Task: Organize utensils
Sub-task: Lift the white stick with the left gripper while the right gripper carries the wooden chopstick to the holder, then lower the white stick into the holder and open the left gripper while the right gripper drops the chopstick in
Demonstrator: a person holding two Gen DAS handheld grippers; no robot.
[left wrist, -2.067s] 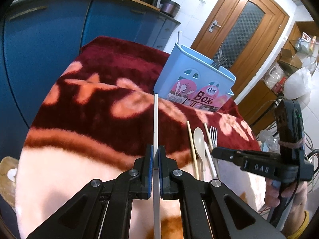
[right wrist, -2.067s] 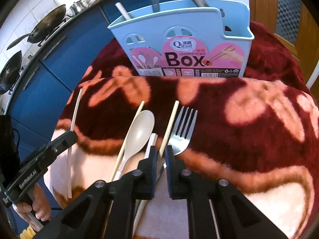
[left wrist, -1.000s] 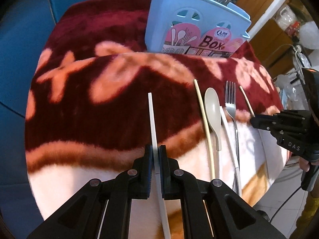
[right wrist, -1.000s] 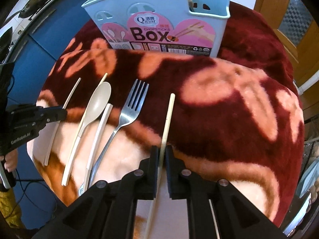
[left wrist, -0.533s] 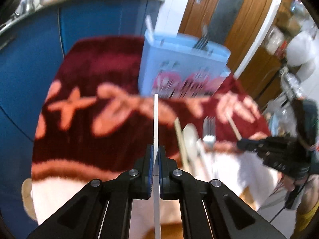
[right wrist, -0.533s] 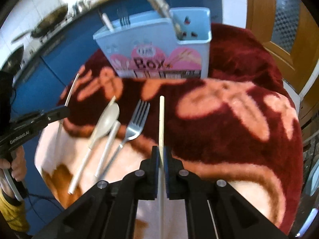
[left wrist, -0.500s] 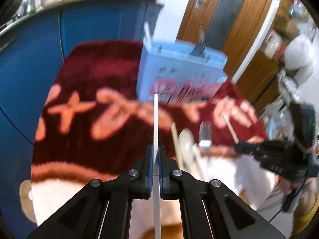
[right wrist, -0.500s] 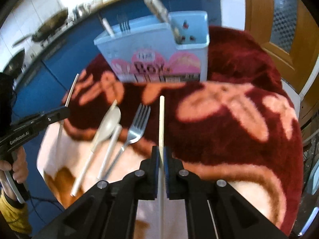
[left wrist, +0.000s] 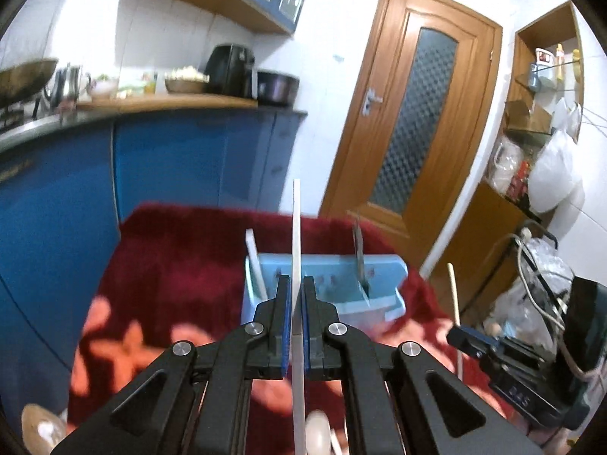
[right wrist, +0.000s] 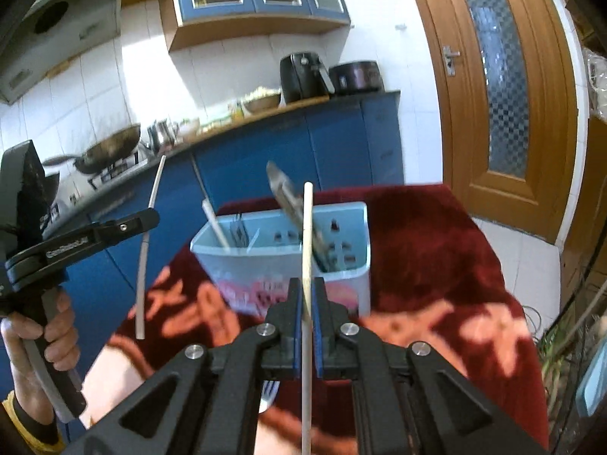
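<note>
My left gripper (left wrist: 296, 289) is shut on a white chopstick (left wrist: 296, 227), held in the air and pointing over the light blue utensil box (left wrist: 341, 303). My right gripper (right wrist: 308, 292) is shut on a beige chopstick (right wrist: 308, 227) that is lifted toward the same utensil box (right wrist: 280, 261). The box holds a white chopstick (right wrist: 215, 225), a fork (right wrist: 239, 232) and a metal utensil (right wrist: 286, 195). In the right wrist view the left gripper (right wrist: 151, 219) hangs to the left with its white chopstick (right wrist: 145, 258). A spoon (left wrist: 318, 430) and a fork (right wrist: 267, 394) lie on the blanket below.
A dark red blanket (right wrist: 417, 250) with peach patterns covers the table. Behind it run blue cabinets (left wrist: 170, 167) under a counter with a wok (right wrist: 110, 148) and an air fryer (right wrist: 303, 72). A wooden door (left wrist: 413, 113) and cluttered shelves (left wrist: 538, 174) stand to the right. A person's hand (right wrist: 53, 326) grips the left handle.
Both grippers have risen and tipped upward, lifting their chopsticks off the blanket. The box now sits low in both views and the kitchen wall fills the top.
</note>
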